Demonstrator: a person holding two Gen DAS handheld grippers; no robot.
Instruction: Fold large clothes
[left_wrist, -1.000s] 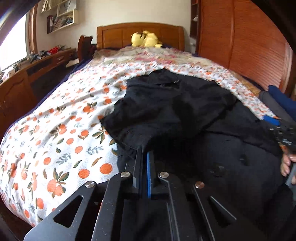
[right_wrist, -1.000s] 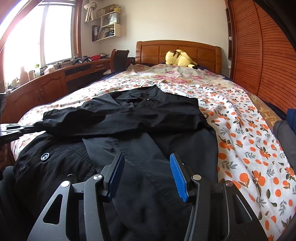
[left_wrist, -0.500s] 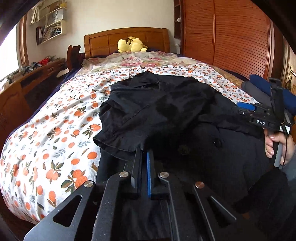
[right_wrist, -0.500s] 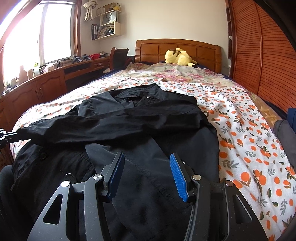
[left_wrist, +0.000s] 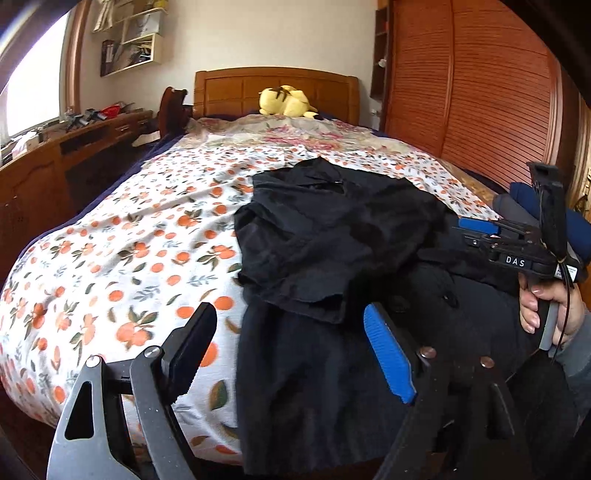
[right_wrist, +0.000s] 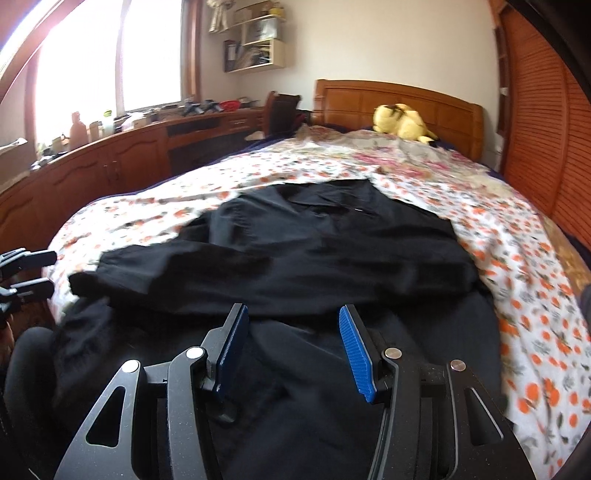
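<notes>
Looking through my left wrist camera, I lose the near hem of the black coat (left_wrist: 332, 236) under the bottom edge of the frame, and its dark folds run together so I cannot separate the layers. The right wrist view is smeared, and the orange-print bedspread (right_wrist: 524, 280) blurs toward the right. The coat lies spread on the bed, collar toward the headboard (left_wrist: 277, 88) at the upper centre, with one sleeve folded across the body and its cuff (left_wrist: 306, 299) resting just ahead of my left gripper (left_wrist: 291, 350).

My left gripper tilts down over the near edge of the bed; its jaws are opening, already wide apart, with coat fabric below the gap but nothing pinched between the pads. My right gripper (right_wrist: 291, 347) also angles downward over the coat's lower half, fingers parted about halfway and empty. In the left view it sits at the right edge, side-on, with a hand (left_wrist: 554, 310) wrapped round its grip and partly cut off by the frame. A yellow plush toy (left_wrist: 286, 103) sits by the headboard.
</notes>
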